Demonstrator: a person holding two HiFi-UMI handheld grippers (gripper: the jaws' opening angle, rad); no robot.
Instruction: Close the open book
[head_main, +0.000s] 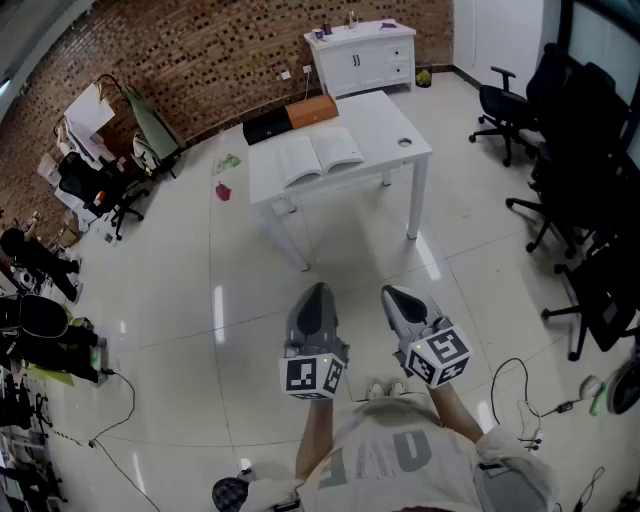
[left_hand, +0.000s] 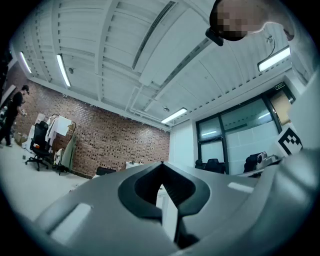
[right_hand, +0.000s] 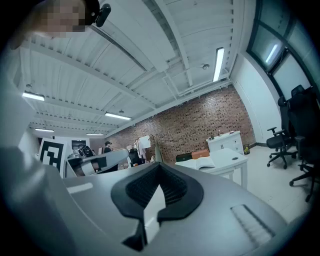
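Nearest the person, the left gripper (head_main: 316, 295) and the right gripper (head_main: 395, 297) are held side by side in front of the body, pointing roughly level towards the table. In each gripper's own view the jaws are seen brought together at the tips with nothing between them, so both are closed and empty. A wide stretch of bare tiled floor (head_main: 350, 265) is seen between the grippers and the white table (head_main: 385, 120), which is well apart from them. On the table the book (head_main: 320, 155) is found lying flat and fully open, pages up, towards the left half of the top; just behind it a black box (head_main: 266, 127) and an orange box (head_main: 313, 110) are set at the far edge. Nothing of the task is judged done: the table is yet to be approached, a cover caught and the book folded shut
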